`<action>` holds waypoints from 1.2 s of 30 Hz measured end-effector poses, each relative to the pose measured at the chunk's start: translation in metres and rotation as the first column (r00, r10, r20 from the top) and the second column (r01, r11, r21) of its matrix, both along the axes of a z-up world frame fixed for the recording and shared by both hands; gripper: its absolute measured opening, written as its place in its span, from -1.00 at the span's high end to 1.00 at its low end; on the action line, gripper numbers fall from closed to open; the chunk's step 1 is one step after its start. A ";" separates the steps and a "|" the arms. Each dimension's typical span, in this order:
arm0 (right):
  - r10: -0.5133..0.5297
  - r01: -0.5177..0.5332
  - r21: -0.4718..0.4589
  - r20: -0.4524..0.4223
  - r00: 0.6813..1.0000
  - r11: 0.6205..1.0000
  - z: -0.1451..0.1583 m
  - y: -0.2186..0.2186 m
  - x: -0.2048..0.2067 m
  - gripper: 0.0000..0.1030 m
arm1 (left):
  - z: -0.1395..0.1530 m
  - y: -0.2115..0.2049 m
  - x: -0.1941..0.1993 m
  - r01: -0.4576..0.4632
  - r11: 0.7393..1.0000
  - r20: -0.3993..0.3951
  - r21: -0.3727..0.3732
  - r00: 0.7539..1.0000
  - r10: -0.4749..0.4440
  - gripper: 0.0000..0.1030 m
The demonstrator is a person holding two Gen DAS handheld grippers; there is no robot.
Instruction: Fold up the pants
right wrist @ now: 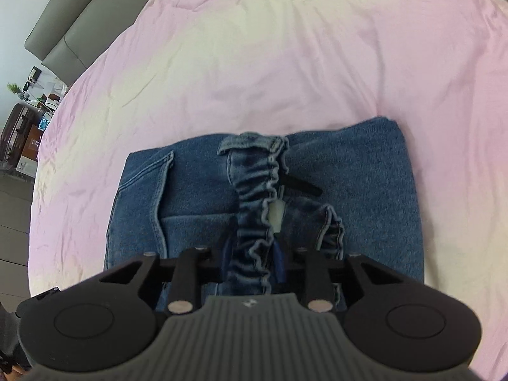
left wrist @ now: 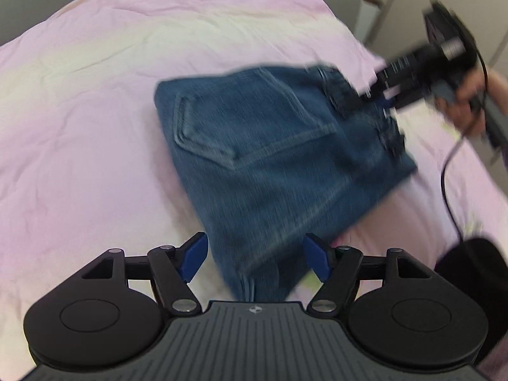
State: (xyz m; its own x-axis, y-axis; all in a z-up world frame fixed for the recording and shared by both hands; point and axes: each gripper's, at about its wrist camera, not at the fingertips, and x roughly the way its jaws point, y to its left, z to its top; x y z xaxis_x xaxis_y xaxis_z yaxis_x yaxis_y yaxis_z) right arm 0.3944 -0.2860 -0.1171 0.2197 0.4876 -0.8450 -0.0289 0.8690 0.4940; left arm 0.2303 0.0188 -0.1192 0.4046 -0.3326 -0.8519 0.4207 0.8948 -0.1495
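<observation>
1. The left gripper [left wrist: 255, 260] has its jaws spread wide, with a blue pad [left wrist: 193, 258] on either side of the near corner of the jeans [left wrist: 260, 158]; neither pad presses the cloth.
2. The right gripper [right wrist: 252, 260] has its jaws drawn in close on a bunched, gathered ridge of denim that runs up between them, and the two blue pads are almost hidden by the fabric they pinch. In the left wrist view this gripper [left wrist: 379, 96] sits at the far edge of the jeans, held by a hand [left wrist: 473, 95], with a black cable [left wrist: 446, 171] trailing from it.
3. One pair of blue jeans lies folded into a compact block on the bed. A back pocket [left wrist: 203, 133] faces up in the left wrist view; a small white tag [right wrist: 277, 214] shows beside the ridge in the right wrist view.
4. The bed is covered by a pale pink sheet [right wrist: 285, 63], creased and washed yellowish in the middle.
5. A grey padded headboard [right wrist: 73, 28] stands behind the bed. Beyond the edge of the bed are a dark suitcase [right wrist: 14, 139] and a cluttered stand [right wrist: 38, 95].
6. No writing is legible; each gripper body bears one small emblem [right wrist: 250, 302].
</observation>
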 end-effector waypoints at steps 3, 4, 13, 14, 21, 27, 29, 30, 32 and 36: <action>-0.007 0.007 -0.003 0.014 1.000 1.000 -0.004 0.001 -0.007 0.40 | -0.018 -0.014 -0.009 0.005 0.997 -0.006 0.081 1.000 -0.005 -0.58; -0.025 0.025 0.003 0.009 1.000 1.000 -0.005 0.001 -0.007 0.45 | -0.024 -0.016 -0.009 -0.027 0.995 -0.004 0.093 1.000 0.027 -0.58; 0.000 -0.002 0.012 0.196 0.981 1.000 0.065 0.005 -0.040 0.89 | -0.037 -0.002 0.000 -0.197 0.976 -0.047 0.097 0.978 0.203 0.57; -0.008 0.004 0.020 0.201 0.980 1.000 0.071 0.002 -0.044 0.90 | -0.037 0.002 -0.002 -0.195 0.976 -0.051 0.094 0.978 0.200 0.60; -0.116 0.112 0.045 0.112 0.987 0.993 0.038 -0.030 -0.071 0.98 | -0.043 0.013 -0.006 -0.199 0.975 -0.071 0.102 0.976 0.207 0.68; -0.144 0.143 0.033 0.045 0.989 0.989 -0.007 -0.041 -0.077 0.99 | -0.046 0.012 -0.001 -0.176 0.974 -0.111 0.144 0.975 0.193 0.68; -0.147 0.147 0.035 0.015 0.989 0.989 -0.019 -0.043 -0.073 0.94 | -0.041 0.009 0.001 -0.147 0.975 -0.123 0.169 0.978 0.169 0.67; -0.155 0.155 0.036 0.009 0.988 0.987 -0.020 -0.045 -0.070 0.88 | -0.037 0.008 0.002 -0.138 0.975 -0.125 0.174 0.979 0.160 0.61; -0.144 0.143 0.035 0.021 0.989 0.989 -0.016 -0.046 -0.064 0.64 | -0.025 0.008 0.003 -0.112 0.976 -0.131 0.186 0.982 0.138 0.48; -0.161 0.156 0.095 0.049 0.986 0.983 -0.002 -0.060 -0.054 0.24 | 0.006 0.014 0.002 -0.070 0.983 -0.113 0.171 0.990 0.090 0.39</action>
State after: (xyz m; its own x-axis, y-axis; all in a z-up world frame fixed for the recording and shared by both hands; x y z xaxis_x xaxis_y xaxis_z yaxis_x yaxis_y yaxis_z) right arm 0.3407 -0.3460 -0.1192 0.3465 0.5166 -0.7830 0.0754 0.8167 0.5721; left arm 0.2320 0.0333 -0.1128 0.3163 -0.1527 -0.9363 0.3347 0.9414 -0.0404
